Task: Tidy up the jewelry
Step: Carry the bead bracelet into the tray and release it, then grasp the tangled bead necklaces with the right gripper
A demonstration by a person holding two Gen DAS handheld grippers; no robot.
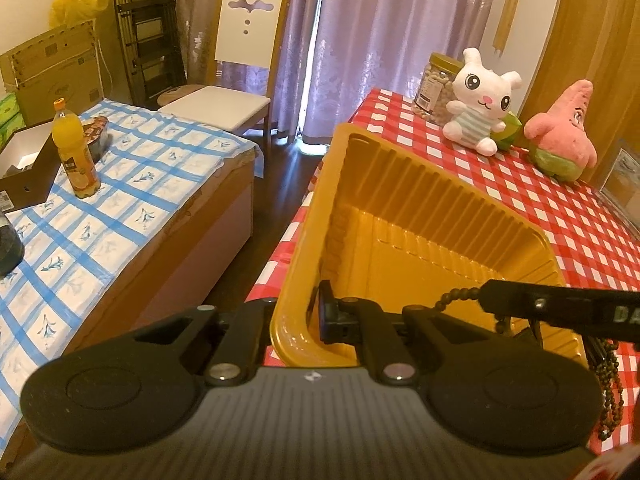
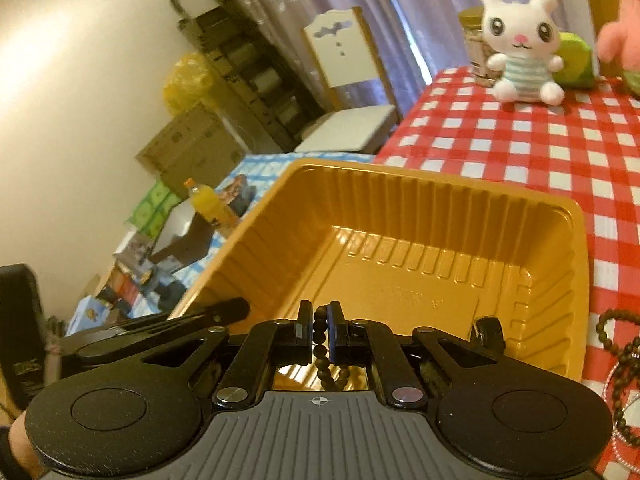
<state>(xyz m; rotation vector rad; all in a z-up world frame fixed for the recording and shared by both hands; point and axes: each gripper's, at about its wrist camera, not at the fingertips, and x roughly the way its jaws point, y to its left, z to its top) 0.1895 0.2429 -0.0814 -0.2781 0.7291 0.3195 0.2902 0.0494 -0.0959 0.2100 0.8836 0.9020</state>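
A gold plastic tray (image 1: 420, 208) sits at the near left corner of the red checked table (image 1: 560, 208). My left gripper (image 1: 296, 316) is shut on the tray's near left wall, one finger inside and one outside. My right gripper (image 2: 320, 328) is shut on a dark bead bracelet (image 2: 320, 344) and holds it over the tray's near edge (image 2: 400, 256). In the left wrist view the right gripper (image 1: 560, 308) reaches in from the right with the beads (image 1: 456, 294) hanging from its tip. More dark bead strands (image 2: 624, 356) lie on the table right of the tray.
A white bunny plush (image 1: 480, 100), a pink starfish plush (image 1: 560, 132) and a jar (image 1: 434, 84) stand at the table's far side. A second table with a blue checked cloth (image 1: 120, 200) holds an orange juice bottle (image 1: 76, 152) to the left. A chair (image 1: 240, 80) stands beyond.
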